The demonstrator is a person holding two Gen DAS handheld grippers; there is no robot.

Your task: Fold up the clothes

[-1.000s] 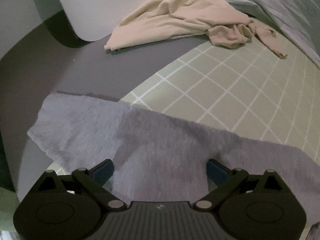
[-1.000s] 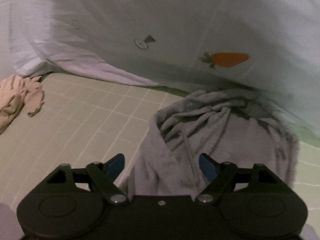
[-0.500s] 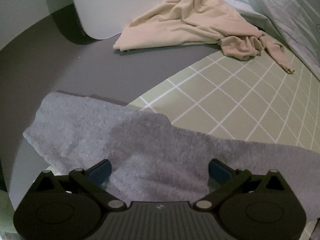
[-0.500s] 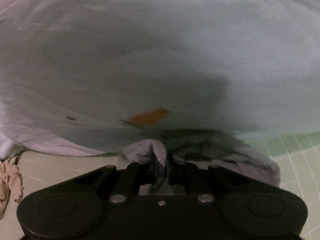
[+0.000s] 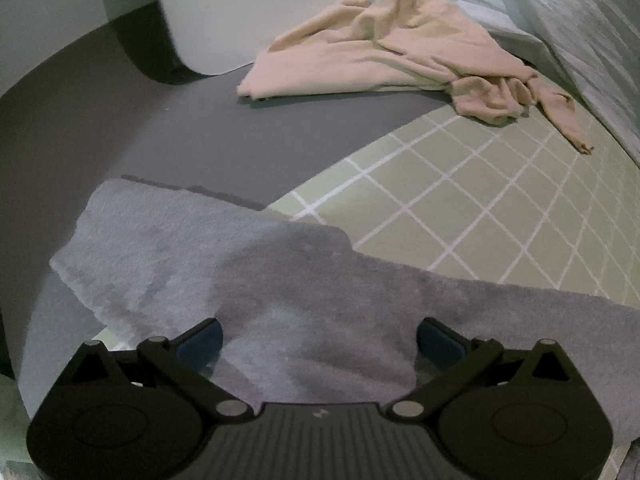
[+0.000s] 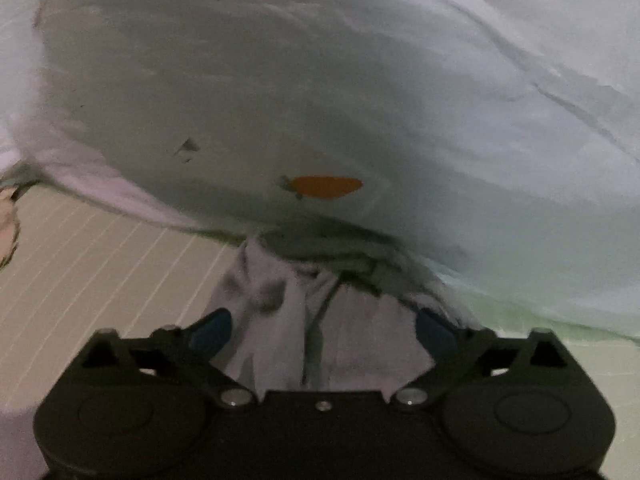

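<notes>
A grey fleece garment (image 5: 256,280) lies spread flat over the green checked sheet (image 5: 460,216) and the bed's edge. My left gripper (image 5: 318,338) hovers just above it, jaws wide open, blue pads clear of the cloth. In the right wrist view the other end of the grey garment (image 6: 320,320) is bunched with its drawstring against a pale pillow (image 6: 360,100). My right gripper (image 6: 320,330) is opening, its fingers (image 6: 212,330) spread on either side of the bunch, and the pads do not press on it. A cream garment (image 5: 384,52) lies crumpled at the far side.
The pale pillow with an orange carrot print (image 6: 326,186) fills most of the right wrist view. A grey floor (image 5: 120,128) and a white rounded object (image 5: 224,4) lie beyond the bed. A striped pale-blue cover (image 5: 580,20) rises at the right.
My right gripper shut on the bunched grey cloth half a second ago, then spread wide and let it go. The left gripper stayed open over the flat grey cloth.
</notes>
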